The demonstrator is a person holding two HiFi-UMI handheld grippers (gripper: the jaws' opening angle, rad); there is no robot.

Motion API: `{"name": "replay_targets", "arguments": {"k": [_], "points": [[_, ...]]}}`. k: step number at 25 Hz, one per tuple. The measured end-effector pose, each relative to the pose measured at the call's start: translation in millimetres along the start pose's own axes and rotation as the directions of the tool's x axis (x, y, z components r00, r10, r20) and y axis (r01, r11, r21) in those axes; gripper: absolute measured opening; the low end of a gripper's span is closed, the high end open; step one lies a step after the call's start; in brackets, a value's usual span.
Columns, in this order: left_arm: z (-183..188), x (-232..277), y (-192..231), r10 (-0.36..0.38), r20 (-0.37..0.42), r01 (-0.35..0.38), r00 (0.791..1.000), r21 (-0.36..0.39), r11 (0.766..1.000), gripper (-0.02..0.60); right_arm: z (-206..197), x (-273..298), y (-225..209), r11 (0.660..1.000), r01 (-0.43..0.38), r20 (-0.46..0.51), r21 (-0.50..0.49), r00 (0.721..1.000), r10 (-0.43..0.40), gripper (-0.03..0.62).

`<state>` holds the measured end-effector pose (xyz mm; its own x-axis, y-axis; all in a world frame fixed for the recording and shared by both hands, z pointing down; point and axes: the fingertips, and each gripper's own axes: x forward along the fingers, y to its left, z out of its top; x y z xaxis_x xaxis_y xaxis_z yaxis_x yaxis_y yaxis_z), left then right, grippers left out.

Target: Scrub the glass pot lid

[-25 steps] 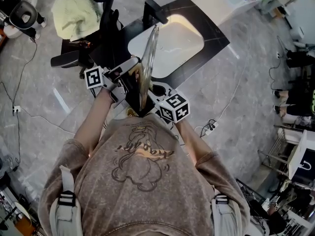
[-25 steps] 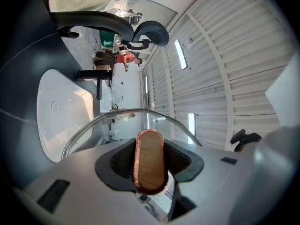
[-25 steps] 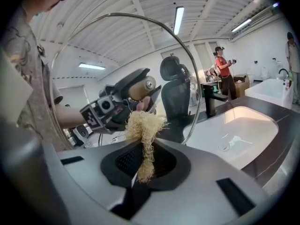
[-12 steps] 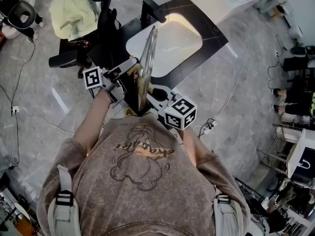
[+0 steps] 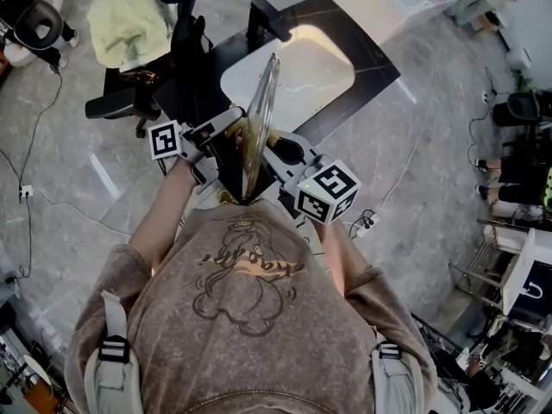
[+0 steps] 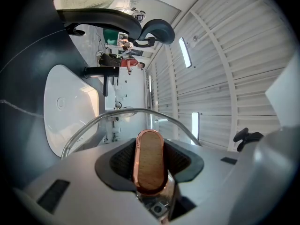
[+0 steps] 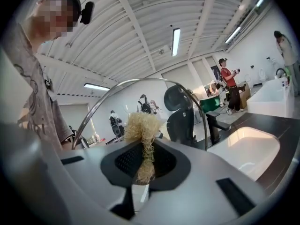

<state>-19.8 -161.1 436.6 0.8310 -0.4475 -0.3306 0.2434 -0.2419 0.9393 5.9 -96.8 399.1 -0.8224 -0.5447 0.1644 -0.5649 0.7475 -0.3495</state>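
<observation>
I hold the glass pot lid (image 5: 261,110) upright and edge-on in front of the person's chest, near the sink. My left gripper (image 5: 211,141) is on its left side, shut on the lid's copper-rimmed wooden handle (image 6: 149,172). The lid's metal rim (image 6: 131,112) arcs beyond the jaws. My right gripper (image 5: 285,158) is on the lid's right side, shut on a pale straw-coloured fibre scrubber (image 7: 138,128). In the right gripper view the scrubber's tuft sticks out at the glass, framed by the rim (image 7: 140,81). Whether it touches the glass is unclear.
A white sink basin (image 5: 297,63) sits in a black countertop (image 5: 371,67), with a black faucet (image 5: 267,20) at its far edge. A black office chair (image 5: 164,59) with a pale green cloth (image 5: 129,20) stands to the left. Cables and a power strip (image 5: 366,224) lie on the floor.
The right gripper's marker cube has shifted right and looks larger, as it rose along the lid's side. The lid and left gripper have stayed put.
</observation>
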Motion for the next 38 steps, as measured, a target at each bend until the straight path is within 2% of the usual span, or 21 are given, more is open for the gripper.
{"name": "replay_targets", "arguments": {"k": [9,18,26,38], "points": [[-4.6,3.7,-2.5,-0.034,0.01,0.034,0.999,-0.028,0.999,0.179,26.7,16.7,-36.0,0.997,0.075,0.052,-0.033,0.996,-0.074,0.043],[-3.2,0.9,-2.8,-0.044,0.037,0.046,0.998,-0.052,0.998,0.179,24.9,33.4,-60.7,0.992,0.128,0.049,-0.017,0.991,-0.127,0.043],[-6.6,-2.9,0.5,-0.045,0.036,0.048,0.998,-0.068,0.997,0.179,6.5,43.7,-85.7,0.981,0.191,0.021,0.012,0.981,-0.192,0.043],[-14.2,-1.4,-5.9,-0.059,0.014,0.059,0.998,-0.072,0.996,0.179,-53.6,42.9,-110.7,0.962,0.264,-0.095,0.062,0.961,-0.258,0.043]]}}
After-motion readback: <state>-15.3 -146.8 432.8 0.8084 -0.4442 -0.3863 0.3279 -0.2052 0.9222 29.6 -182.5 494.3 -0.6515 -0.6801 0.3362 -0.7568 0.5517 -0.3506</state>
